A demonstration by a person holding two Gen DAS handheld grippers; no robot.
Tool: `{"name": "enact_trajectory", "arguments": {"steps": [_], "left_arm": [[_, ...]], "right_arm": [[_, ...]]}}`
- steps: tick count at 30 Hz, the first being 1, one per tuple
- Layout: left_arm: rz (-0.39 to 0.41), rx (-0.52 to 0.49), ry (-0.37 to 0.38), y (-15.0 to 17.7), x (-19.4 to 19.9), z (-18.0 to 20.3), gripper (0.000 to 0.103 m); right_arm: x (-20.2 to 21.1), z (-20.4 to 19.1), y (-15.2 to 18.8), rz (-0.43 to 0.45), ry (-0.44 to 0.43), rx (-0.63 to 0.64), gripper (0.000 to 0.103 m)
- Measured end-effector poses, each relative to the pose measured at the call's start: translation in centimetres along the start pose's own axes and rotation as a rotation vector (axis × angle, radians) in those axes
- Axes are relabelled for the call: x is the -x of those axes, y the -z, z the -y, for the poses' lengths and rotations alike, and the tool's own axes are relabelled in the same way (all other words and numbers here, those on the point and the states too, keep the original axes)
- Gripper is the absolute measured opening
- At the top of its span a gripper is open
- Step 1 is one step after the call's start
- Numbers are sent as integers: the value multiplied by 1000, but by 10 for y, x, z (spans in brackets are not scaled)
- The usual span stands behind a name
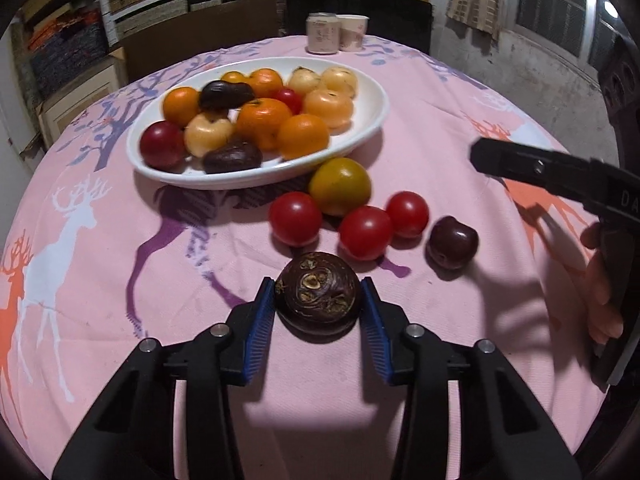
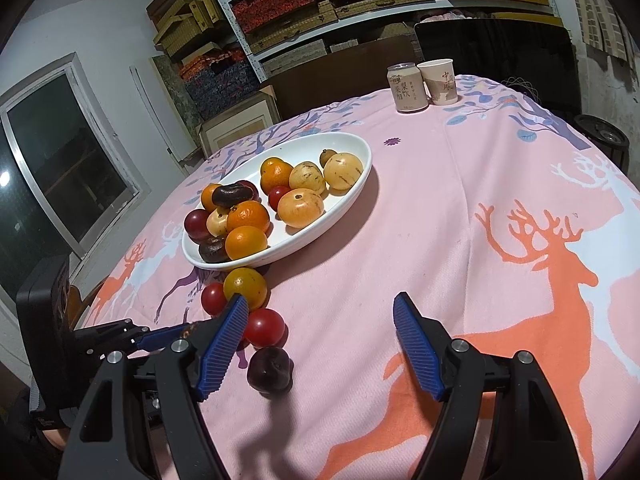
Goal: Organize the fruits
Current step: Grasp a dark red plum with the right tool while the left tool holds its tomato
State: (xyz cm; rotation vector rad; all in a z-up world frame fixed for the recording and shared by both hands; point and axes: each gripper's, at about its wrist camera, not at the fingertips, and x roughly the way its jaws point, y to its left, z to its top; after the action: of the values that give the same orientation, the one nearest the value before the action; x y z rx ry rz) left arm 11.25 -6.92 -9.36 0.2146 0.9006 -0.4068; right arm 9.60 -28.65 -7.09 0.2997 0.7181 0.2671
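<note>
The left tool (image 1: 319,294) clamps a dark brown fruit (image 1: 318,292) resting on the tabletop (image 1: 120,280), just short of the white plate (image 1: 376,120). The right tool (image 2: 320,312) hovers released and empty. Lifting straight up should avoid nudging the nearby tomatoes (image 1: 366,232).

Tomatoes (image 1: 366,232) crowded before plate (image 1: 372,128)

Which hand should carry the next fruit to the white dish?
Left. The left gripper already brackets the dark brown water chestnut, blue pads at both its sides. The right gripper stands open over bare pink cloth, the plum beside its left finger. The dish lies straight ahead.
</note>
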Motion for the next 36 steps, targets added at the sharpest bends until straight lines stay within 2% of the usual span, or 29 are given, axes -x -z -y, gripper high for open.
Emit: {"name": "enact_trajectory", "arguments": {"steps": [3, 7, 11, 15, 17, 18, 19, 20, 22, 31, 36], "left_arm": [[30, 56, -34, 0, 5, -11, 42], [56, 56, -53, 1, 11, -12, 42], [66, 69, -57, 0, 13, -15, 42], [64, 87, -48, 0, 14, -18, 42], [67, 89, -47, 1, 14, -19, 42], [68, 90, -47, 0, 15, -19, 42], [69, 93, -46, 0, 15, -20, 42], [71, 96, -45, 0, 16, -20, 42], [72, 102, -42, 0, 15, -22, 42], [79, 120, -38, 1, 17, -25, 43], [115, 165, -15, 0, 28, -35, 42]], "right_arm": [[-1, 0, 0, -5, 0, 2, 76], [-3, -3, 1, -57, 12, 21, 76], [-10, -24, 12, -171, 48, 148, 76], [-20, -46, 22, -233, 53, 250, 75], [-30, -52, 25, -266, 71, 273, 65], [-32, -55, 26, -267, 90, 284, 61], [-33, -57, 26, -266, 100, 293, 49], [-33, -58, 26, -262, 118, 300, 43], [-30, -56, 27, -257, 96, 290, 28], [-4, -49, 25, -172, 65, 259, 28], [13, -33, 5, -82, 67, 194, 28]]}}
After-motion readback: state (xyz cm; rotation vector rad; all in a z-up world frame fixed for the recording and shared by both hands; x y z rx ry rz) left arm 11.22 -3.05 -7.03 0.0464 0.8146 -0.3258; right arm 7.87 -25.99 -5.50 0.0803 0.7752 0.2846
